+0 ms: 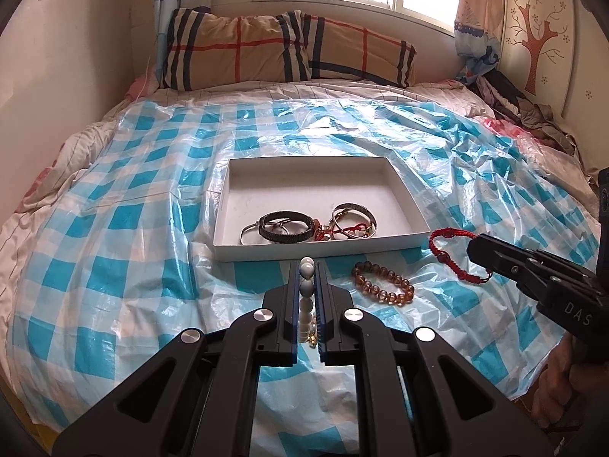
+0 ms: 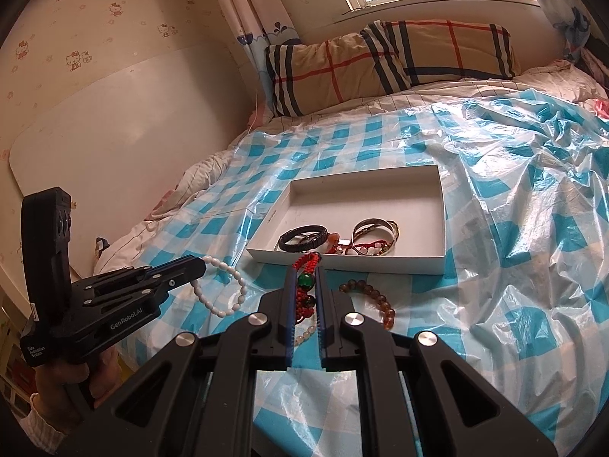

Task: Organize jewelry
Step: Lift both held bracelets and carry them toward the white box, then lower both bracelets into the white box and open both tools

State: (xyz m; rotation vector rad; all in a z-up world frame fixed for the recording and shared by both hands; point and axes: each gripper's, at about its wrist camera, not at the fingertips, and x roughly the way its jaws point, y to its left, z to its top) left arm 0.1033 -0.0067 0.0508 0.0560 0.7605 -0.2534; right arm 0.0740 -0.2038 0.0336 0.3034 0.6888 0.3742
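Observation:
A white shallow box [image 1: 413,224] [image 2: 443,213] lies on the bed with a black bracelet [image 1: 287,224] [image 2: 302,238], metal bangles [image 1: 354,215] [image 2: 377,230] and red cord pieces inside. My left gripper [image 1: 306,266] [image 2: 200,264] is shut on a white bead bracelet [image 1: 306,266] [image 2: 224,287], held just above the bed before the box. My right gripper [image 2: 306,272] [image 1: 474,247] is shut on a red braided bracelet [image 2: 309,264] [image 1: 453,234], near the box's front edge. An amber bead bracelet [image 1: 384,283] [image 2: 375,297] lies on the sheet between them.
A blue-and-white checked plastic sheet [image 1: 133,228] [image 2: 533,228] covers the bed. Plaid pillows [image 1: 236,49] [image 2: 342,64] lie at the head under the window. Clothes [image 1: 533,114] are piled at the right. A white board [image 2: 114,122] leans on the left wall.

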